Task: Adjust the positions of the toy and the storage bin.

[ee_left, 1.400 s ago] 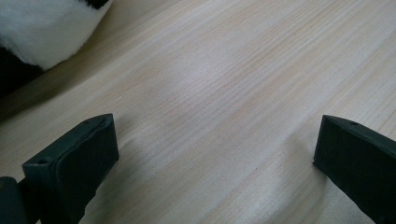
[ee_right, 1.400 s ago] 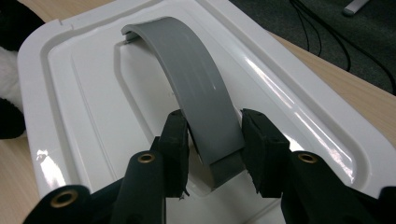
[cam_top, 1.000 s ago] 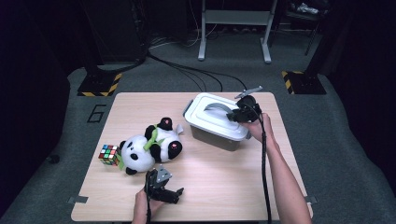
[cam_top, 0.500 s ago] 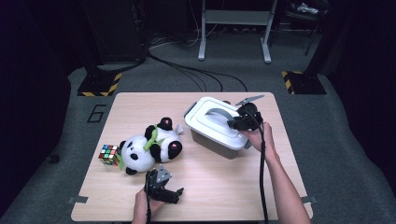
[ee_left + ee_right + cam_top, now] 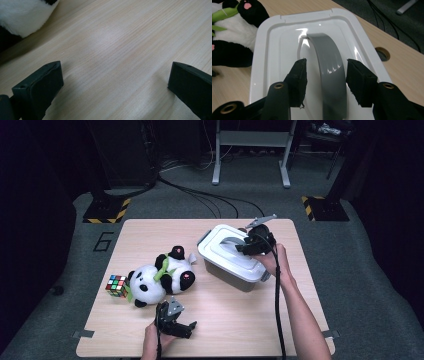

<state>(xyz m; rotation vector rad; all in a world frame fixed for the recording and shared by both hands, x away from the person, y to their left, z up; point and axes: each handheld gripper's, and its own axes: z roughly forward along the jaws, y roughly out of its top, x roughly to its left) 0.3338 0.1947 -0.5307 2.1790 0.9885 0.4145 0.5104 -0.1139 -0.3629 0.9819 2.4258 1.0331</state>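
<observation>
A white lidded box (image 5: 227, 257) with a grey arched handle (image 5: 329, 75) stands on the right half of the wooden table (image 5: 240, 320). My right gripper (image 5: 246, 247) hovers over the lid. Its jaws have just been opening, and they straddle the handle with a small gap on each side (image 5: 327, 72). A plush panda (image 5: 160, 277) lies left of the box, and its black paws and white body (image 5: 232, 32) reach the lid's far edge. My left gripper (image 5: 179, 327) rests low near the table's front edge, just in front of the panda. It is open over bare wood (image 5: 115, 77), with white fur (image 5: 22, 15) at the corner.
A colourful puzzle cube (image 5: 116, 285) sits left of the panda near the table's left edge. A round cable hole (image 5: 382, 53) is in the tabletop beside the box. Cables and a metal stand's feet (image 5: 250, 175) lie on the floor beyond the table.
The right gripper has shifted slightly over the lid, and the box has settled a little nearer the front. The left gripper and the panda have stayed put.
</observation>
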